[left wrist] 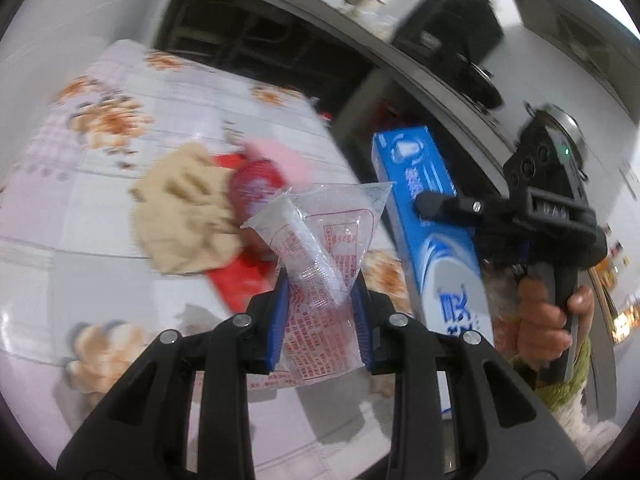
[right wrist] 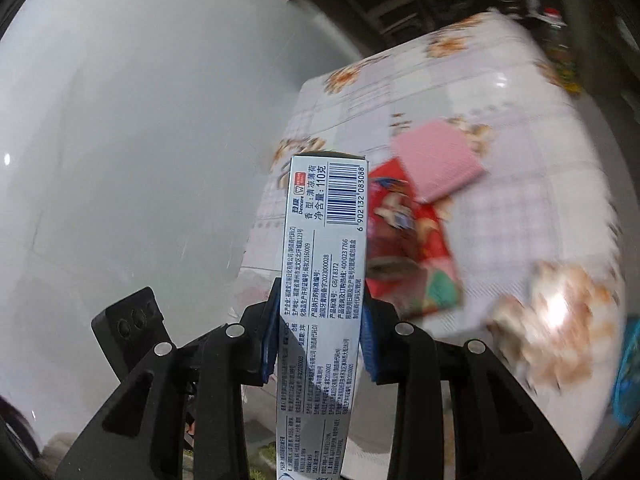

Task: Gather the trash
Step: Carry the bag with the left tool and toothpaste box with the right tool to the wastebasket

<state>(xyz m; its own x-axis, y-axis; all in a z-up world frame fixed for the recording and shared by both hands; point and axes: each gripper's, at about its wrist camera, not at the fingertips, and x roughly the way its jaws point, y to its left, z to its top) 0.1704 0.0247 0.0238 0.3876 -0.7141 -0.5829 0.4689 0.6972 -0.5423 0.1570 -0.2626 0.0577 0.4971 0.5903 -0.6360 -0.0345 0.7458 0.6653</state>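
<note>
My left gripper [left wrist: 320, 308] is shut on a clear plastic bag with red print [left wrist: 320, 248], held up over the table. To its right, a person's hand [left wrist: 544, 320] holds my right gripper [left wrist: 434, 206], which grips a long blue toothpaste box [left wrist: 424, 200]. In the right wrist view the right gripper [right wrist: 320, 320] pinches that box [right wrist: 324, 248] between its blue pads, barcode side up. On the floral tablecloth [left wrist: 80, 200] lie a beige crumpled wad [left wrist: 184, 216], a red packet [left wrist: 256, 188] and a pink flat piece [left wrist: 288, 160]. The red packet [right wrist: 408, 240] and the pink piece [right wrist: 436, 164] also show beyond the box.
The table [right wrist: 520, 100] stands on a pale grey floor [right wrist: 140, 120]. Dark shelving [left wrist: 248, 40] and a grey counter edge [left wrist: 440, 92] run behind it. The black body of the left gripper [right wrist: 132, 328] shows low left. A blue object [right wrist: 628, 372] sits at the right edge.
</note>
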